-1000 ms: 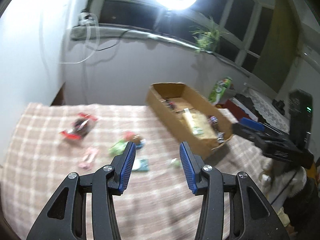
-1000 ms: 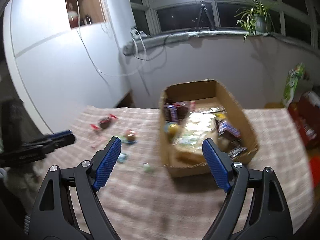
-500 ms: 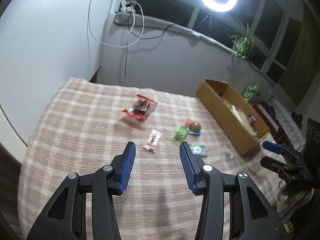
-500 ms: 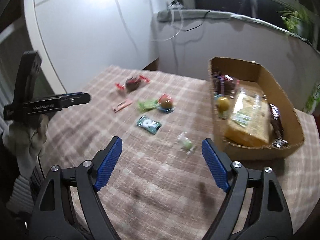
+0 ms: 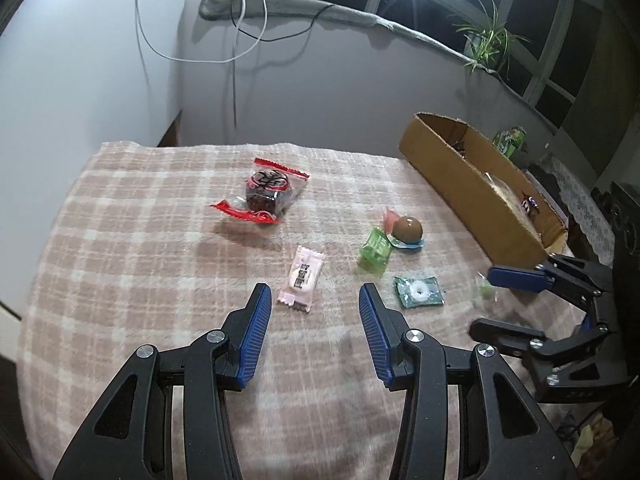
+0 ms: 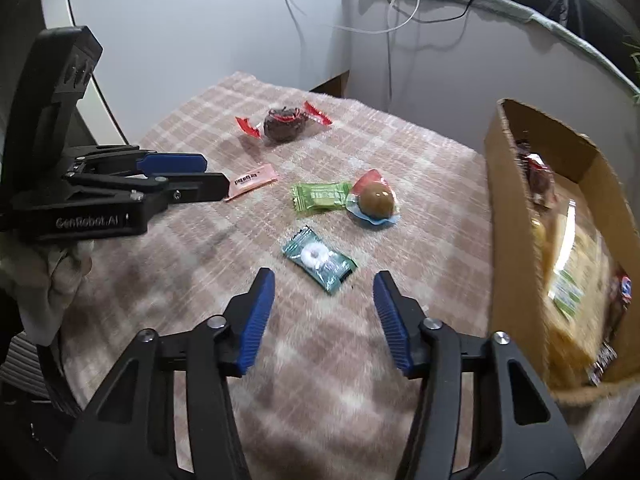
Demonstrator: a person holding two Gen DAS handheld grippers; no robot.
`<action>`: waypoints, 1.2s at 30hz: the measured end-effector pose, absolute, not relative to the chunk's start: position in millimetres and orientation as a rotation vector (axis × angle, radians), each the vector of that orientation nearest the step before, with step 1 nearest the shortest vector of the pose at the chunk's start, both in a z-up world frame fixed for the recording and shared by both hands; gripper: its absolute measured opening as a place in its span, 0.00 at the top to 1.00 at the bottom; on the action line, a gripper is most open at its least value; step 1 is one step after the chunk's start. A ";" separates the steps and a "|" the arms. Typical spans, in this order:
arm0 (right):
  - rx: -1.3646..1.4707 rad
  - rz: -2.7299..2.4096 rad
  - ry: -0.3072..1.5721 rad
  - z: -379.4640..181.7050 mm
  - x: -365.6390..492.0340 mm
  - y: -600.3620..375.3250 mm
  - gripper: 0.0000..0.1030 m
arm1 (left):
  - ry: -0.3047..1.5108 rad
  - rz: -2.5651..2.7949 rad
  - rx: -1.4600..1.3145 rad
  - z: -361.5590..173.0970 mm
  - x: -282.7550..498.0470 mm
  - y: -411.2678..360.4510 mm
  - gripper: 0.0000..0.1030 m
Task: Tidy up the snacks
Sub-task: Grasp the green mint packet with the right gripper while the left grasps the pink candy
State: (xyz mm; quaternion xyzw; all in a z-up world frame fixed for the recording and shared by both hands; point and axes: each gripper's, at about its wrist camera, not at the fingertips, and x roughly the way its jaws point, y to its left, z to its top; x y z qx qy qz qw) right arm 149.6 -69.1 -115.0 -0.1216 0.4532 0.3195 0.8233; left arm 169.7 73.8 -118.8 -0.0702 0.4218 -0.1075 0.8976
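Loose snacks lie on the checked blanket [image 5: 120,264]: a pink candy [image 5: 302,278] [image 6: 250,181], a red-wrapped dark cake [image 5: 266,192], a green wrapper [image 5: 375,249], a brown ball [image 5: 408,230] on blue foil, and a teal mint pack [image 5: 419,291] [image 6: 319,258]. My left gripper [image 5: 314,296] [image 6: 218,176] is open, with the pink candy just past its tips. The right gripper [image 6: 324,280] [image 5: 482,300] has its jaws closing, and the teal pack's near corner sits between the tips with the pads off it. A small pale green candy [image 5: 485,289] shows by the right fingers.
A cardboard box [image 5: 460,176] [image 6: 516,216] holding packed snacks stands at the blanket's right side. White walls and a cable run behind the table. A gloved hand [image 6: 48,280] holds the left gripper at the left edge.
Both grippers swung from the box toward the loose snacks and sank closer to the blanket. The right jaws have narrowed, and the left jaws kept their gap.
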 end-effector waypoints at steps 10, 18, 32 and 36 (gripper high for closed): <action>-0.353 0.681 0.967 -133.9 163.1 -47.0 0.48 | 0.908 -0.221 -0.105 -135.8 185.3 71.0 0.57; -0.354 0.707 0.975 -133.3 161.8 -44.5 0.67 | 0.931 -0.229 -0.067 -142.3 190.0 65.3 0.66; -0.306 0.710 0.981 -130.4 156.7 -49.7 0.76 | 0.930 -0.212 -0.032 -144.4 197.7 57.4 0.81; -0.279 0.706 0.970 -126.3 153.8 -56.2 0.76 | 0.918 -0.211 -0.046 -142.3 195.2 58.6 0.81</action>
